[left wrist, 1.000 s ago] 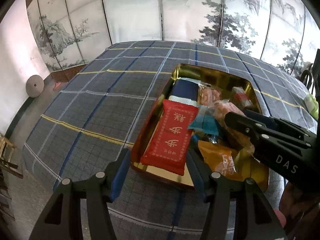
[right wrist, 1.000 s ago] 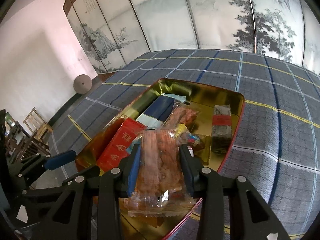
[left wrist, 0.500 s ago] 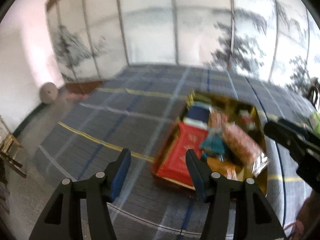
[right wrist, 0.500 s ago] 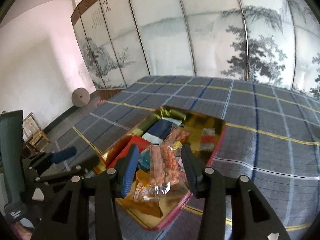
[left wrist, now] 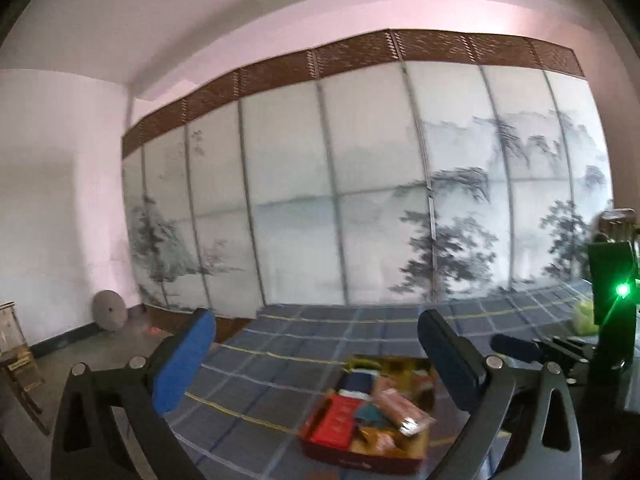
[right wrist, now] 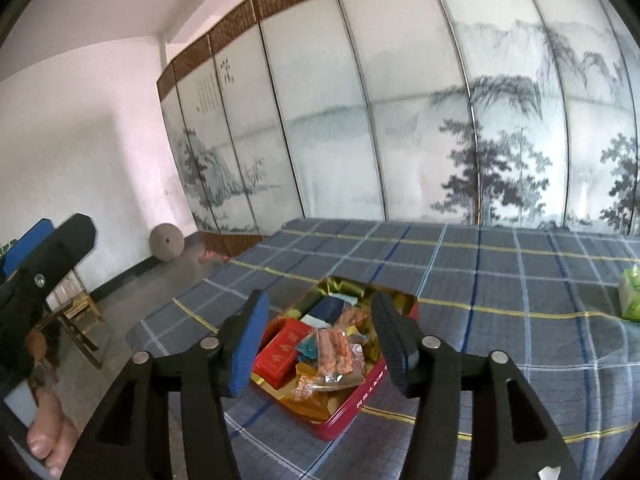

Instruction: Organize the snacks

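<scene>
Right gripper: fingers spread, just been opening, nothing between the pads, hanging well above the red tin. Left gripper: fingers flung as wide as they go, just been opening too, likewise empty and high over the desk.

Clear packet of orange snacks lying on top of the heap in the tin, beside the red box, an orange pouch at the near edge, a dark blue pack toward the far end. Tin resting on the checked cloth, near side of the desk. Green packet far right, well apart from the tin.

Step in hand, by judgement: release done, both tools clear of the tin. Next: if the green packet counts as a snack, reach right, close on it, carry it to the tin; otherwise little left to do.
</scene>
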`<state>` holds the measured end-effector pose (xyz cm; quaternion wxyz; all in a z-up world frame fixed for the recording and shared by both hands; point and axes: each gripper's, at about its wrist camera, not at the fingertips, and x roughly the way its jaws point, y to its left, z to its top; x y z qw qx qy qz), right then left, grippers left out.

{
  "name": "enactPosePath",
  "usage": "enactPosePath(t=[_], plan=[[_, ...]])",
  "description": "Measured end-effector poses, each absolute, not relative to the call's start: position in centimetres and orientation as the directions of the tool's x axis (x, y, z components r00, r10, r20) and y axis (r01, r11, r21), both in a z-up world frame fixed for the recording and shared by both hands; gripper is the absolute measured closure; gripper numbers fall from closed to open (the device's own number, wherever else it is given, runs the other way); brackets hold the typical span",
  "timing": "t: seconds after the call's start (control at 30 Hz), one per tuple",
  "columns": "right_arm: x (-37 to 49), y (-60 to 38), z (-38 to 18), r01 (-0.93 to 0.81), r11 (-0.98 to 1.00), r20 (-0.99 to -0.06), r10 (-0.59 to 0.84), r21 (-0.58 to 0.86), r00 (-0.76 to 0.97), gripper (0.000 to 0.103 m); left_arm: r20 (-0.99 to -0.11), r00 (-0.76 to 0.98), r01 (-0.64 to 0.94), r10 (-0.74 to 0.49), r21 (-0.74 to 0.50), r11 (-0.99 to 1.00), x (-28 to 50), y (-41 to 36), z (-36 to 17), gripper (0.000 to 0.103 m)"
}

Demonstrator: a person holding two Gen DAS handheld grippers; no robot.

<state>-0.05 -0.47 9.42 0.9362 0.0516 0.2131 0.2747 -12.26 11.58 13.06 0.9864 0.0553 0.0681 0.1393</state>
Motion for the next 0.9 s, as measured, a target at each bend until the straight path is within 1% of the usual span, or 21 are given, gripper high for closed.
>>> enactPosePath(t=[0.1,0.2,0.23,0.3,0.4,0.5,0.67,0.9], plan=[[-1.8,-0.9,10.0,-0.482,0.858,-0.350,0.512,0.176,0.784,0.045,-0.138,0.960,-0.229,0.245,0.123,0.966,-13.0,10.7,13.4,0.000],[-3.0,-1.9,10.1,-0.457,0.872,-0.336,0.489,0.175,0.805,0.042,-0.168,0.966,-0.182,0.195,0.091,0.979,-13.7,10.5,13.6,0.000],[-3.2,-2.1,10.1,-0.447,0.879,-0.335,0.477,0.168,0.813,0.041,-0.180,0.965,-0.181,0.193,0.079,0.980,-14.0,10.4,13.7,0.000],[-3.9,-2.5,10.1,-0.429,0.892,-0.331,0.452,0.145,0.828,0.037,-0.182,0.962,-0.196,0.204,0.064,0.979,-14.2,10.1,13.9,0.000],[-5.0,-3.0,10.2,-0.420,0.898,-0.316,0.439,0.129,0.841,0.030,-0.184,0.960,-0.199,0.210,0.077,0.977,-14.6,9.7,13.7,0.000],[-5.8,-3.2,10.3,-0.421,0.900,-0.308,0.435,0.116,0.846,0.030,-0.198,0.956,-0.199,0.214,0.095,0.975,-14.4,9.2,13.6,0.000],[-6.1,-3.1,10.0,-0.426,0.897,-0.313,0.440,0.114,0.842,0.029,-0.246,0.949,-0.185,0.197,0.070,0.980,-14.1,9.8,13.1,0.000],[-6.0,-3.1,9.5,-0.421,0.900,-0.330,0.433,0.113,0.839,0.028,-0.306,0.929,-0.208,0.208,0.034,0.977,-13.0,11.2,12.2,0.000]])
